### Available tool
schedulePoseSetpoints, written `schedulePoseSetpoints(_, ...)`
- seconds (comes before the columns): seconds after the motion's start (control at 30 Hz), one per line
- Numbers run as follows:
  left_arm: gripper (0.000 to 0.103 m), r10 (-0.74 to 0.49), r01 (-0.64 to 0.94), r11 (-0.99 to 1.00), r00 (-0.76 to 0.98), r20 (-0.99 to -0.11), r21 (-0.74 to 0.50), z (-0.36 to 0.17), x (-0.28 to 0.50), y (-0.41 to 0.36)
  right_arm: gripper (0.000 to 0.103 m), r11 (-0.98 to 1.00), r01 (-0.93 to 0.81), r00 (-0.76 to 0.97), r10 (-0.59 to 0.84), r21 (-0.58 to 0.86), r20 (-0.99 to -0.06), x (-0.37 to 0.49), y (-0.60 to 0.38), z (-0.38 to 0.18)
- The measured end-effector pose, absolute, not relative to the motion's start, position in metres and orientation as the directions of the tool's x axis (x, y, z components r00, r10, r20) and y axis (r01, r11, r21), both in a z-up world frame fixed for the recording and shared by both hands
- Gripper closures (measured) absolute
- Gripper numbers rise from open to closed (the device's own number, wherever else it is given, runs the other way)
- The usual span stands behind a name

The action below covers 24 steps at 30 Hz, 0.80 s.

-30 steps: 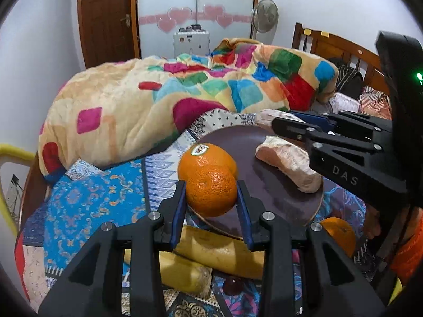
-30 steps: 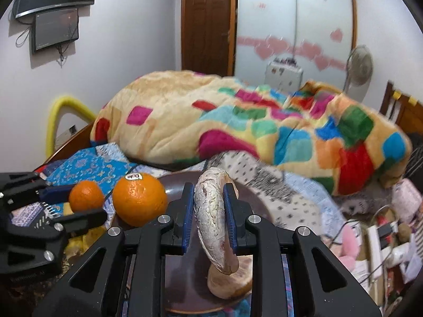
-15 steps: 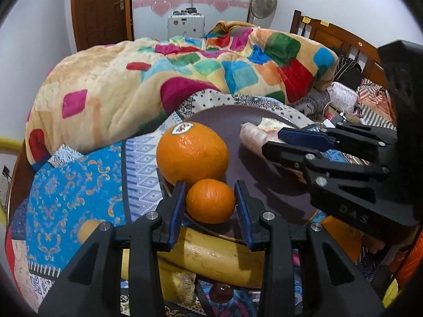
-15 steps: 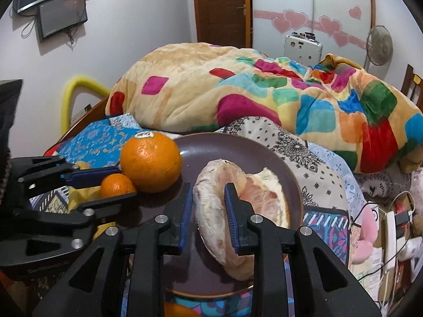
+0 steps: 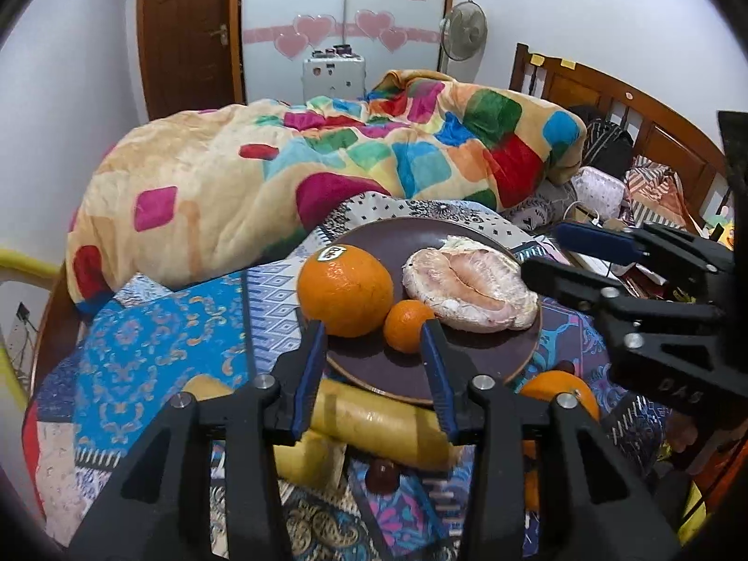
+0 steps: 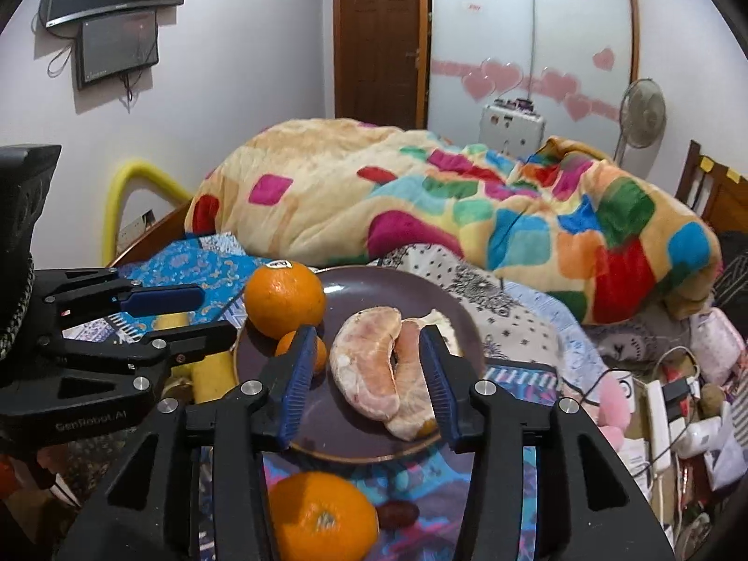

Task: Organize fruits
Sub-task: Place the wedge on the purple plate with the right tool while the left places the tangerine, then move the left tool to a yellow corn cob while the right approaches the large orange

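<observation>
A dark brown plate [image 5: 481, 360] [image 6: 449, 308] lies on the patterned bedspread. On it sit a big orange [image 5: 345, 289] [image 6: 284, 299] with a sticker, a small mandarin [image 5: 407, 325] [image 6: 322, 355] and peeled pomelo pieces [image 5: 467, 290] [image 6: 374, 367]. My left gripper [image 5: 374, 360] is open and empty, just short of the mandarin. My right gripper [image 6: 367, 374] is open, its jaws standing either side of the pomelo, apart from it. Each gripper shows in the other's view, the right one [image 5: 565, 257] and the left one [image 6: 196, 311].
Yellow bananas [image 5: 374, 420] [image 6: 212, 374] lie under the plate's near edge. Another orange [image 6: 322, 516] [image 5: 561, 390] and a dark red grape [image 6: 397, 514] [image 5: 381, 472] lie in front of the plate. A colourful blanket [image 5: 327, 159] is heaped behind. Clutter and cables [image 6: 664, 402] lie to the right.
My left gripper opened and let go of the mandarin on the plate. My right gripper opened and released the pomelo, which now lies flat on the plate. Both grippers drew back.
</observation>
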State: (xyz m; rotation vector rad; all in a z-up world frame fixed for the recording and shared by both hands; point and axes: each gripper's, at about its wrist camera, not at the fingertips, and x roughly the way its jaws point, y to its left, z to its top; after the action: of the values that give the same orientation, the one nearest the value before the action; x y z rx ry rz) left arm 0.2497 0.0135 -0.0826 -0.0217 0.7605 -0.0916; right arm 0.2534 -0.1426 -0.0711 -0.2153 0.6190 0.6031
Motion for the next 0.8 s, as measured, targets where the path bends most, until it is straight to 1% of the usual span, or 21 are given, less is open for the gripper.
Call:
schedulePoseSetpoints(0.07, 0.05, -0.082, 0.062, 0.997, 0.725, -0.683, -0.054, -0.078, 0.241, 0.017, 0.058, 0.809, -0.587, 0.654, 0.468, -0.008, -0.595, 0.246, -0.146, -0.068)
schedulePoseSetpoints(0.1, 0.05, -0.079, 0.056, 0.997, 0.727, -0.682, -0.057, -0.077, 0.237, 0.018, 0.056, 0.809, -0.587, 0.654, 0.471, -0.005, -0.592, 0.242, -0.147, -0.067)
schedulePoseSetpoints(0.23, 0.049, -0.07, 0.037, 0.997, 0.724, -0.686, -0.063, -0.074, 0.223, 0.024, 0.053, 0.815, -0.578, 0.674, 0.457, -0.03, -0.58, 0.225, -0.152, -0.066)
schedulePoseSetpoints(0.3, 0.049, -0.057, 0.026, 0.998, 0.722, -0.69, -0.056, -0.076, 0.215, 0.028, 0.049, 0.814, -0.58, 0.669, 0.461, -0.023, -0.583, 0.218, -0.155, -0.069)
schedulePoseSetpoints(0.4, 0.048, -0.046, 0.012, 0.998, 0.715, -0.697, -0.054, -0.08, 0.206, 0.033, 0.047, 0.82, -0.572, 0.671, 0.453, -0.02, -0.587, 0.212, -0.16, -0.075)
schedulePoseSetpoints(0.5, 0.047, -0.028, -0.003, 0.999, 0.703, -0.711, -0.042, -0.088, 0.199, 0.041, 0.044, 0.825, -0.565, 0.661, 0.45, -0.005, -0.6, 0.209, -0.164, -0.085)
schedulePoseSetpoints(0.63, 0.047, -0.023, -0.015, 0.999, 0.67, -0.742, -0.044, -0.106, 0.197, 0.051, 0.043, 0.833, -0.554, 0.658, 0.436, -0.002, -0.614, 0.206, -0.17, -0.096)
schedulePoseSetpoints(0.8, 0.047, -0.05, -0.01, 0.997, 0.63, -0.775, -0.072, -0.131, 0.203, 0.053, 0.038, 0.838, -0.545, 0.657, 0.429, 0.002, -0.62, 0.2, -0.173, -0.106)
